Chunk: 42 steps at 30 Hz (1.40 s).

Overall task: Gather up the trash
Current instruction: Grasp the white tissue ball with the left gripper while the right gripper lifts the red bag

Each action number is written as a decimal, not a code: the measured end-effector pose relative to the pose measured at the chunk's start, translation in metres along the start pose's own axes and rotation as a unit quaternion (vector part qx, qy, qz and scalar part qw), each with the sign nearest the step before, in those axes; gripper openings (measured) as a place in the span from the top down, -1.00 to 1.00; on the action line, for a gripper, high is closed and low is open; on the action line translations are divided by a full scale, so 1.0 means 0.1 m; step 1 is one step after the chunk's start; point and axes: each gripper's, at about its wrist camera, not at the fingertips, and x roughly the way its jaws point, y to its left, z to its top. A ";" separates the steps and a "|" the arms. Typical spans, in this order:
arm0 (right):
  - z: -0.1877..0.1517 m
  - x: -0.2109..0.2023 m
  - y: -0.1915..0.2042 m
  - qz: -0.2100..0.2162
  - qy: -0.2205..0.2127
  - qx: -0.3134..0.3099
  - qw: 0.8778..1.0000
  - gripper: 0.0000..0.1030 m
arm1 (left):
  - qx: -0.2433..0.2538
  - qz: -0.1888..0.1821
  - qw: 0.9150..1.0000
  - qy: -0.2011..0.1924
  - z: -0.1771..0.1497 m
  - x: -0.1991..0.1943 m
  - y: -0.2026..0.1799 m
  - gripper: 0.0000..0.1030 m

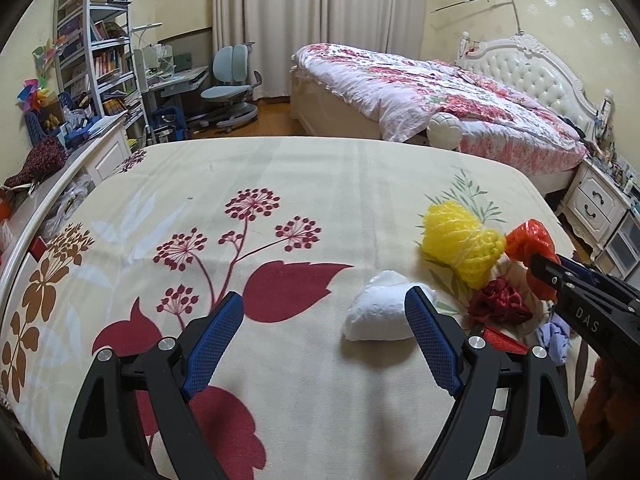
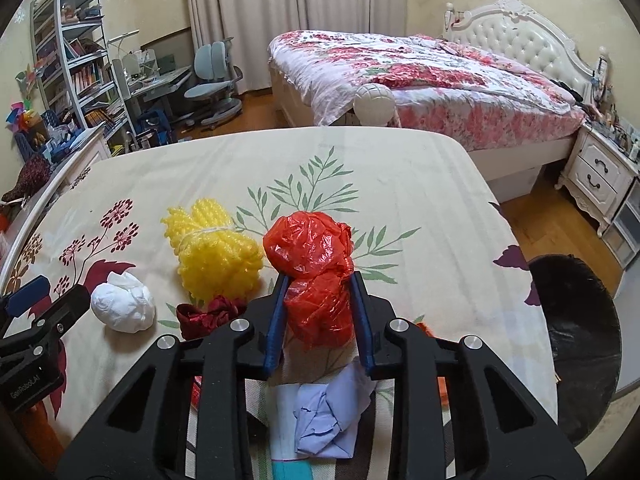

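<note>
On the flowered tablecloth (image 1: 304, 176) lie several bits of trash. My right gripper (image 2: 319, 278) is shut on a crumpled orange-red plastic bag (image 2: 308, 240); in the left wrist view it (image 1: 538, 260) comes in from the right with the same bag (image 1: 528, 240). My left gripper (image 1: 325, 295) is open, and its right finger stands just in front of a white paper wad (image 1: 380, 312); nothing lies between the pads. Beside the bag lie a yellow mesh bundle (image 2: 216, 248), a dark red crumpled scrap (image 2: 208, 316) and lavender crumpled paper (image 2: 328, 416).
A black-lined bin (image 2: 580, 340) stands on the floor right of the table. Beyond the table's far edge are a bed (image 1: 460, 96), a white nightstand (image 2: 600, 176), a desk chair (image 1: 232, 88) and bookshelves (image 1: 96, 48). A white cabinet edge (image 1: 60, 192) runs along the left.
</note>
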 end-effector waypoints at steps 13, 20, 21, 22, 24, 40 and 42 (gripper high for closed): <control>0.00 -0.18 -0.39 -0.024 -0.020 0.029 0.999 0.44 | 0.046 -0.033 0.998 0.034 -0.08 0.27 -0.36 -0.02; -0.03 -0.29 -0.49 -0.025 -0.030 0.037 0.999 0.44 | 0.051 -0.021 0.998 0.005 -0.08 0.09 -0.42 0.13; -0.03 -0.32 -0.50 -0.025 -0.033 0.039 0.998 0.44 | 0.050 -0.021 0.999 -0.002 -0.06 0.05 -0.43 0.13; -0.04 -0.34 -0.51 -0.025 -0.036 0.040 0.998 0.44 | 0.047 -0.022 0.999 -0.007 -0.05 0.00 -0.44 0.13; -0.05 -0.40 -0.55 -0.027 -0.041 0.044 0.998 0.44 | 0.041 -0.025 0.999 -0.022 -0.01 -0.12 -0.46 0.13; -0.30 -0.85 -1.23 -0.093 -0.065 0.086 0.990 0.44 | 0.086 -0.097 0.989 -0.071 0.12 -0.51 -1.40 0.13; -0.35 -0.89 -1.37 -0.107 -0.066 0.095 0.988 0.44 | 0.093 -0.108 0.987 -0.070 0.10 -0.51 -1.55 0.13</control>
